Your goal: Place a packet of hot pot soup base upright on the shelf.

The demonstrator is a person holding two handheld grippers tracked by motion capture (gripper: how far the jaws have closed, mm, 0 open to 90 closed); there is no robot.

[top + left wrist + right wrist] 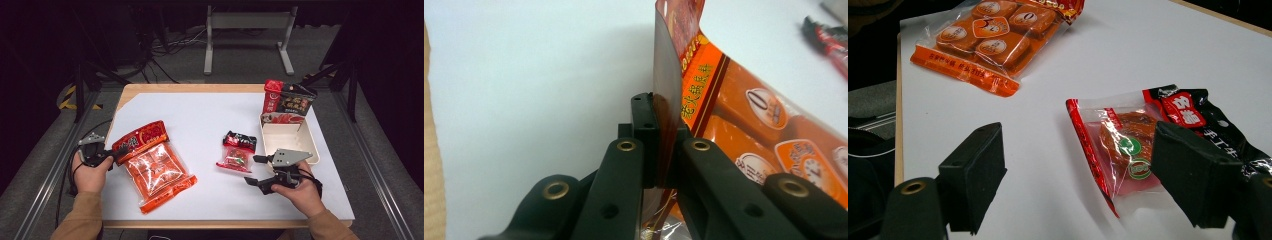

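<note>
— So, what do we have in the left gripper (663,145)?
— We see its jaws clamped on the red top edge of the orange snack bag (155,165), which lies on the white table (200,115) at the near left.
— And the right gripper (256,170)?
— Its jaws stand wide apart, gripping nothing, just near of the small red-and-black packet (1143,145) at the table's middle.
— Beyond that?
— A white tray (287,137) sits to the right, with a red-and-black pouch (287,102) upright at its far end.
</note>
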